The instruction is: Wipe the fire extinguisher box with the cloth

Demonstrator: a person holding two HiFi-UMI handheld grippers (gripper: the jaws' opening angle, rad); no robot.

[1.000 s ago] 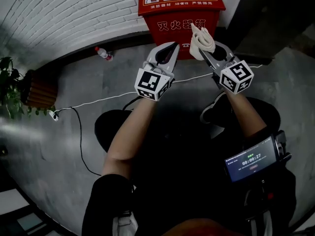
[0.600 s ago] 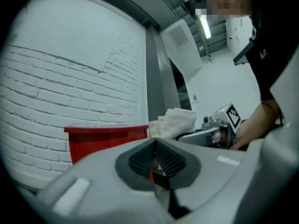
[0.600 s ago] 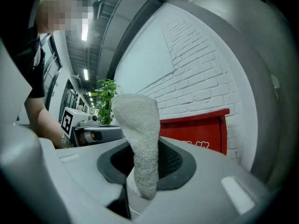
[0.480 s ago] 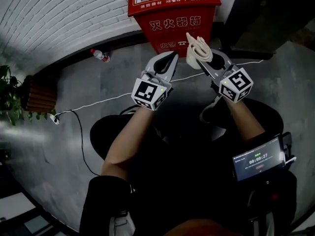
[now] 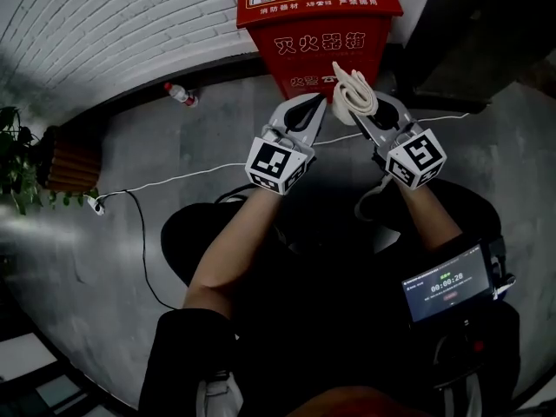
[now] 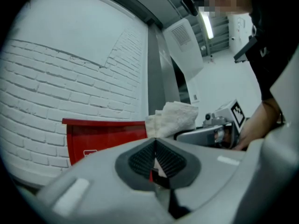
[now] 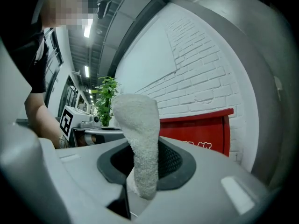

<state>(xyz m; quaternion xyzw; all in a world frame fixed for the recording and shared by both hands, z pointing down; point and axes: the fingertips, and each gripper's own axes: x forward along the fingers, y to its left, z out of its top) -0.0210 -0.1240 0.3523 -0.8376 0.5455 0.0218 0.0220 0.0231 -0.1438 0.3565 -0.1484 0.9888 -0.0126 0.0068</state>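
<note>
The red fire extinguisher box (image 5: 328, 26) stands against the white brick wall, straight ahead; it also shows as a red box (image 6: 100, 136) in the left gripper view and a red box (image 7: 198, 130) in the right gripper view. My right gripper (image 5: 363, 104) is shut on a folded white cloth (image 5: 354, 92), held just in front of the box's lower face. The cloth (image 7: 138, 139) sticks up from between the jaws. My left gripper (image 5: 310, 111) is beside it, shut with nothing held, its tips (image 6: 155, 160) together. The cloth (image 6: 172, 119) is seen to its right.
A plastic bottle (image 5: 182, 94) lies on the grey floor left of the box. A white cable (image 5: 165, 181) runs across the floor to a plug. A potted plant (image 5: 22, 168) and wooden planter stand at the left. A dark doorway is right of the box.
Both grippers have drifted slightly right and closer to the box's front. The cloth stays clamped in the right gripper; the left stays shut.
</note>
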